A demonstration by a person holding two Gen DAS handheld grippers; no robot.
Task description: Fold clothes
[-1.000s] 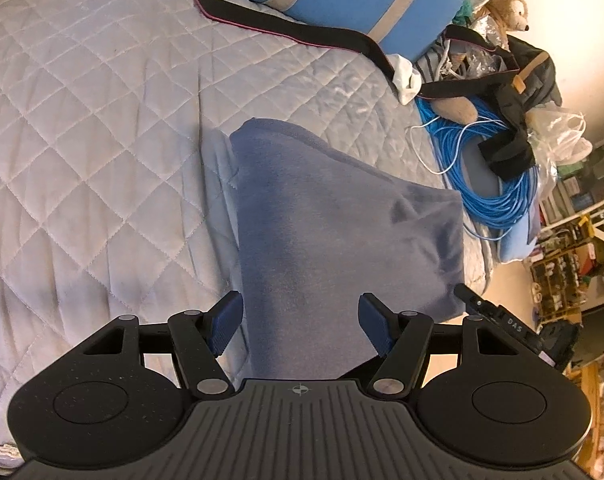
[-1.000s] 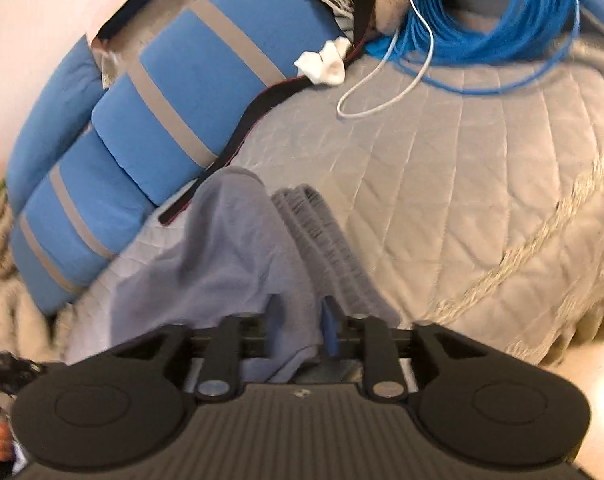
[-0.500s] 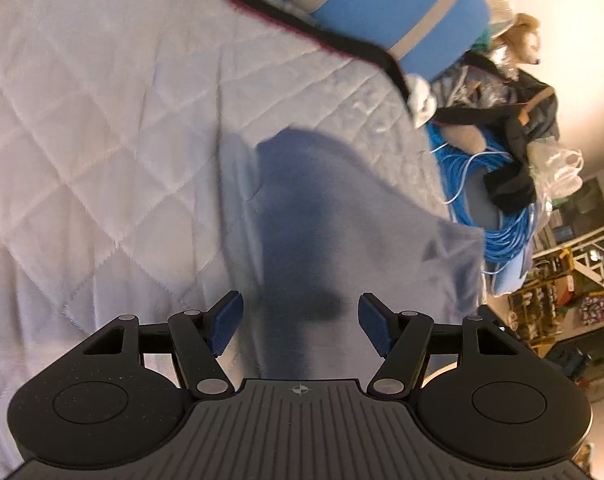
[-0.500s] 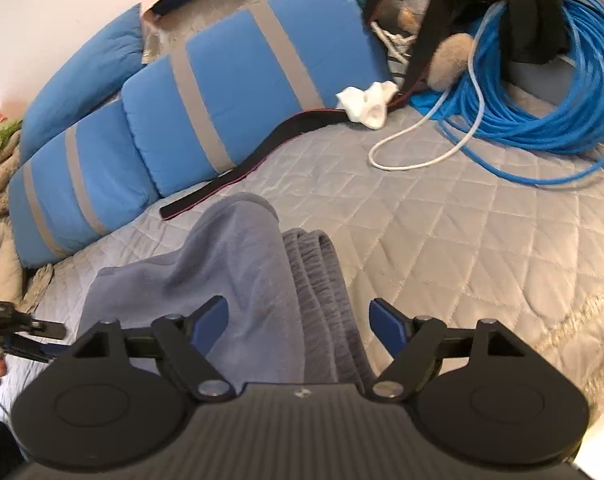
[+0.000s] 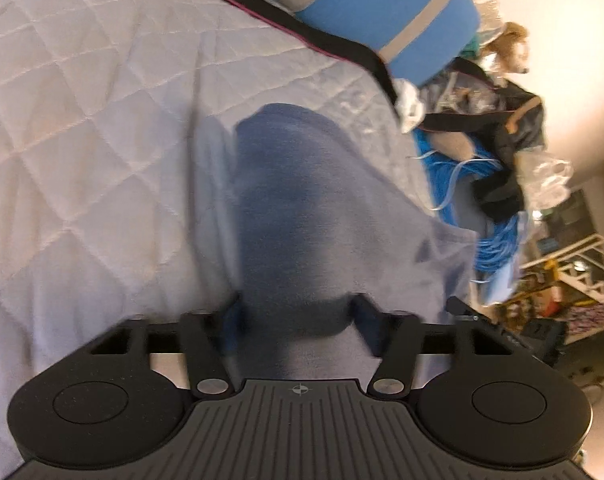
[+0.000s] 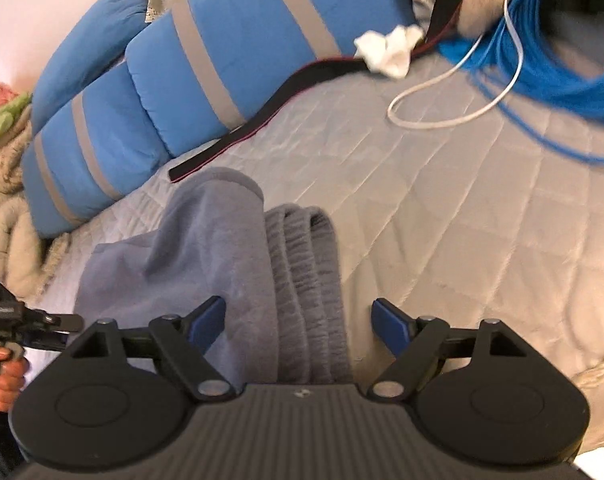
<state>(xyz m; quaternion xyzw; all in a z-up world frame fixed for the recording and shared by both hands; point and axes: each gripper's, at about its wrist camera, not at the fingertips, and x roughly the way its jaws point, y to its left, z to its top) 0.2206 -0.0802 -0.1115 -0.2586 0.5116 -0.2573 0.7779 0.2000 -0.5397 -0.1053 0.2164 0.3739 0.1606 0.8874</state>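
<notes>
A blue-grey fleece garment (image 5: 302, 200) lies folded lengthwise on the quilted bed (image 5: 82, 160). My left gripper (image 5: 298, 314) is down on its near end. Its jaws are closing, with a hump of the cloth bunched between the blue pads; the view is blurred. In the right wrist view the same garment (image 6: 206, 248) shows a ribbed grey band (image 6: 306, 264) along its right side. My right gripper (image 6: 300, 320) hovers over that end, its jaws closing but still wide, with the pads clear of the band. The left gripper's black body (image 6: 22, 320) and a hand (image 6: 2, 372) show at the far left.
Blue pillows with grey stripes (image 6: 230, 52) line the bed's head, with a black strap (image 6: 270, 112) lying in front of them. A coil of blue cable (image 6: 562, 80), a white cord (image 6: 442, 120), a white rag (image 6: 390, 52) and a plush bear (image 5: 510, 44) crowd one side.
The left gripper sank onto the garment and its jaws narrowed around the cloth. The right gripper let go of the garment's edge, opened wide, then narrowed somewhat and shifted sideways.
</notes>
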